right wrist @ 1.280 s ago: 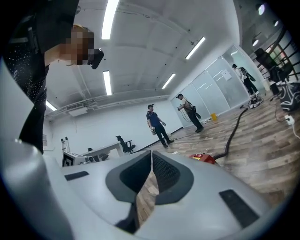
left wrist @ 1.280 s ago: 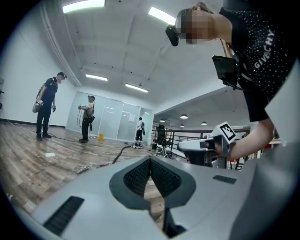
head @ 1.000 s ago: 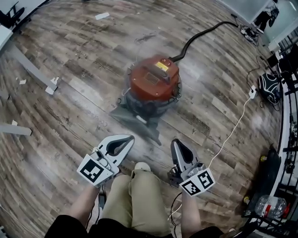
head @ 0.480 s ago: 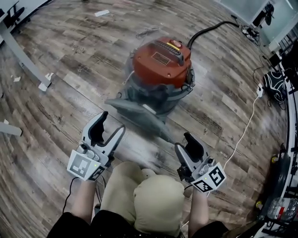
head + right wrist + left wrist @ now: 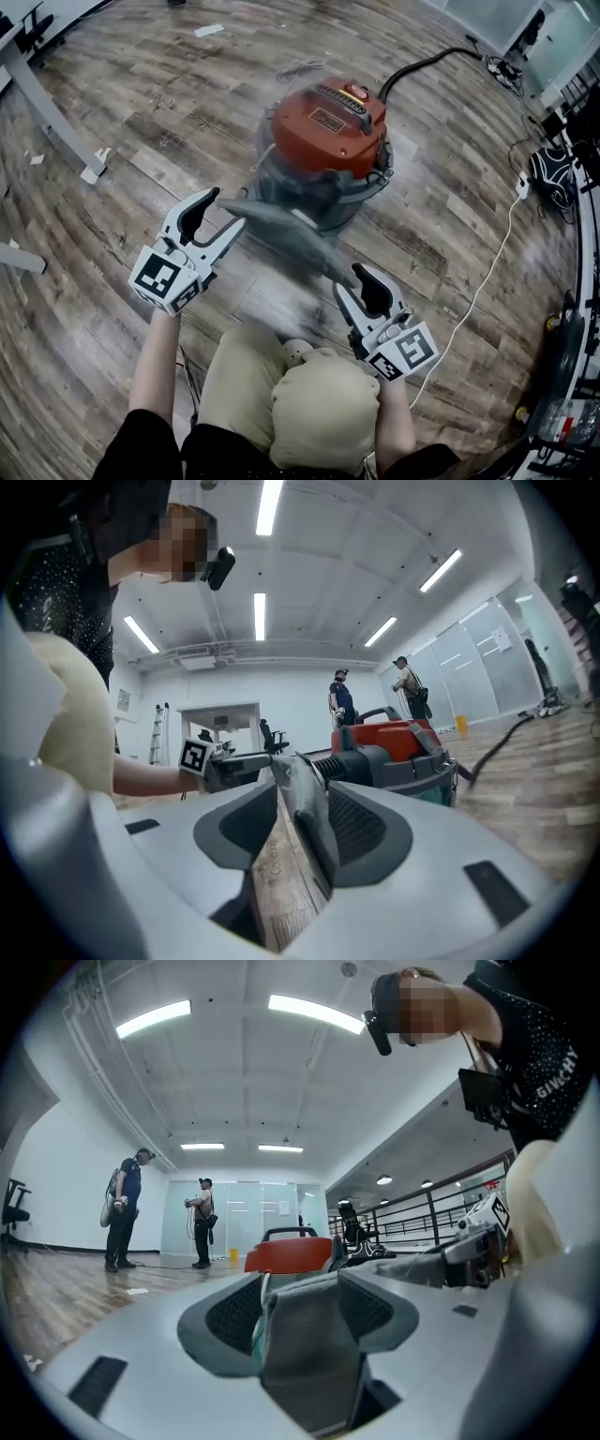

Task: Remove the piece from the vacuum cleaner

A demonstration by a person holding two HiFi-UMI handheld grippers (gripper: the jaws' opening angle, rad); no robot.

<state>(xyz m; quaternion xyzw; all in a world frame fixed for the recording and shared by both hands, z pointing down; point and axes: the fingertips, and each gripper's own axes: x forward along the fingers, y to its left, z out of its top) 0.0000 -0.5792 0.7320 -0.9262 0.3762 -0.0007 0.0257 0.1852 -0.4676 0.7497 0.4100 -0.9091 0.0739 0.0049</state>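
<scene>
A vacuum cleaner with a red top (image 5: 326,131) stands on the wood floor. Its grey floor nozzle piece (image 5: 281,230) juts out toward me. My left gripper (image 5: 225,210) sits at the piece's left end, jaws opening. In the left gripper view the grey piece (image 5: 309,1363) lies between the pads, a slim gap showing on one side. My right gripper (image 5: 352,279) is at the piece's near right tip, jaws also opening. In the right gripper view the piece's thin edge (image 5: 309,808) runs close along the right pad, with floor visible on the left.
A black hose (image 5: 422,66) leaves the vacuum toward the back right. A white cable (image 5: 487,253) crosses the floor at right, near a dark bag (image 5: 544,173). A grey table leg (image 5: 52,122) stands at left. My knees (image 5: 309,394) are just below the grippers. Two people (image 5: 122,1208) stand far off.
Both grippers went from shut to open. They moved forward until their jaws straddle the two ends of the grey nozzle piece. The vacuum now looks nearer.
</scene>
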